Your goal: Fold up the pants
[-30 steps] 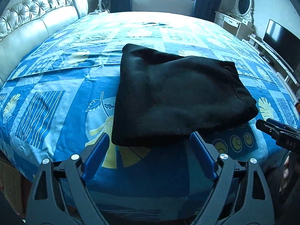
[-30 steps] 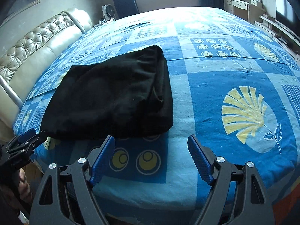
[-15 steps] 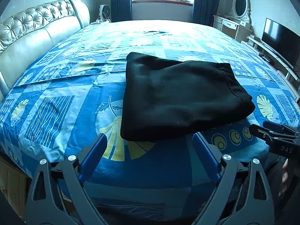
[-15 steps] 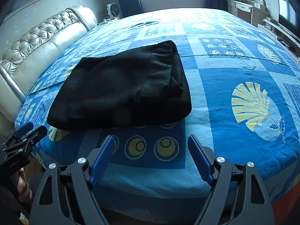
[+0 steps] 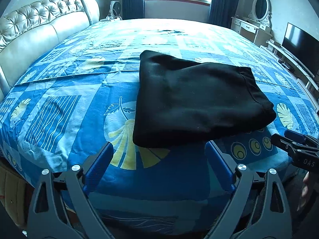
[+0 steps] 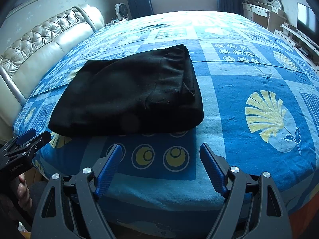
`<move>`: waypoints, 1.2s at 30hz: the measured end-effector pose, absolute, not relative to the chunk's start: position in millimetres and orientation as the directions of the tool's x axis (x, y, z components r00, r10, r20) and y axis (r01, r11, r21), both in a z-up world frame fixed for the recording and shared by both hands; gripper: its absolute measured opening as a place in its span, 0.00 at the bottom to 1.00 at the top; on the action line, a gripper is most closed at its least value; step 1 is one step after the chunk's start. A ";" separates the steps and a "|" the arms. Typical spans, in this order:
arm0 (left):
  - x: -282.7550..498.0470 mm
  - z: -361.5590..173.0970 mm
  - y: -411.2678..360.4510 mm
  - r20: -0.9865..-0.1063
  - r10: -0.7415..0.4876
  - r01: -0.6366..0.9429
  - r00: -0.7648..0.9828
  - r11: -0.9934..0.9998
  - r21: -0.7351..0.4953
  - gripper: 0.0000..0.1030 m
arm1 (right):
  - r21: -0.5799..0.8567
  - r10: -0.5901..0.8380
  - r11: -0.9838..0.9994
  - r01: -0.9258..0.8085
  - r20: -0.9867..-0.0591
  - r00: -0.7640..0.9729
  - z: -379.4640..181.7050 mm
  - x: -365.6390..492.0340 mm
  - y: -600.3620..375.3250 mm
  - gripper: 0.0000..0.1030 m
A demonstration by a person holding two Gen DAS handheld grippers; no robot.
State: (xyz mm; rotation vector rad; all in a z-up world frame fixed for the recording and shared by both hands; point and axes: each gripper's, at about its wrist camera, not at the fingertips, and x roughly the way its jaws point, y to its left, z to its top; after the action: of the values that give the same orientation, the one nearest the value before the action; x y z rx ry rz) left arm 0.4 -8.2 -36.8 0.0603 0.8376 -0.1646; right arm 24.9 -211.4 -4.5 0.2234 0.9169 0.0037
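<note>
Item under inspection: black pants (image 5: 197,101), lying folded into a thick, roughly rectangular bundle on the blue patterned bedspread (image 5: 59,103), near the bed's front edge. The waistband end, with its seam visible, faces the side away from the tufted headboard (image 5: 39,25).

Left gripper (image 5: 158,159): jaws spread wide, holding nothing, poised just short of the bundle's near edge. Right gripper (image 6: 160,157): likewise spread and empty, short of the near edge, toward the waistband corner. Neither touches the cloth.

Handling assessment: the fabric appears soft, limp and fairly heavy, probably a fleece or knit. It should sag and drape when lifted, and stacked layers may slide apart. It is not fragile. Recommended hold: pinch all layers together at the near corners, one gripper per corner; the thicker waistband hem offers the firmest purchase.
</note>
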 end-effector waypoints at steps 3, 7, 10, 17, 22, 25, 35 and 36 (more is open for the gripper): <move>0.7 -34.8 -6.8 -0.741 -0.125 0.164 0.659 0.986 -0.021 0.90 | 0.198 0.100 0.976 0.094 -0.785 0.611 -4.2 24.9 -212.5 0.77; 0.3 -33.5 -8.0 -0.742 -0.127 0.172 0.658 0.985 -0.016 0.90 | 0.197 0.101 0.976 0.092 -0.786 0.610 -3.7 25.0 -212.5 0.77; 0.7 -34.0 -8.5 -0.745 -0.118 0.168 0.656 0.986 -0.008 0.90 | 0.197 0.103 0.976 0.090 -0.790 0.605 -4.6 24.8 -212.1 0.77; 3.4 -36.6 -5.1 -0.757 -0.112 0.146 0.644 0.989 -0.022 0.90 | 0.194 0.105 0.977 0.086 -0.793 0.600 -6.2 24.8 -211.0 0.77; 2.8 -37.0 -8.1 -0.757 -0.105 0.156 0.645 0.988 -0.004 0.94 | 0.193 0.106 0.978 0.084 -0.796 0.595 -7.5 25.1 -210.8 0.77; 2.6 -37.4 -9.5 -0.758 -0.103 0.161 0.644 0.987 0.003 0.95 | 0.193 0.109 0.978 0.081 -0.799 0.592 -8.4 25.3 -209.8 0.77; 7.1 -23.7 -2.4 -0.755 -0.079 0.073 0.651 0.996 -0.041 0.98 | 0.191 0.115 0.979 0.068 -0.802 0.586 -12.2 23.6 -206.7 0.77; 7.5 -18.2 -1.0 -0.749 -0.100 0.088 0.655 0.995 -0.056 0.98 | 0.208 0.130 0.976 0.069 -0.803 0.582 -11.7 23.6 -207.1 0.77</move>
State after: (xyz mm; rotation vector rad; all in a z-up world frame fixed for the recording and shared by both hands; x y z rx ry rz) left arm 7.5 -1.0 -18.2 -0.0150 0.8494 -0.1060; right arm 23.6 -207.1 -11.7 0.2273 0.9514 0.0359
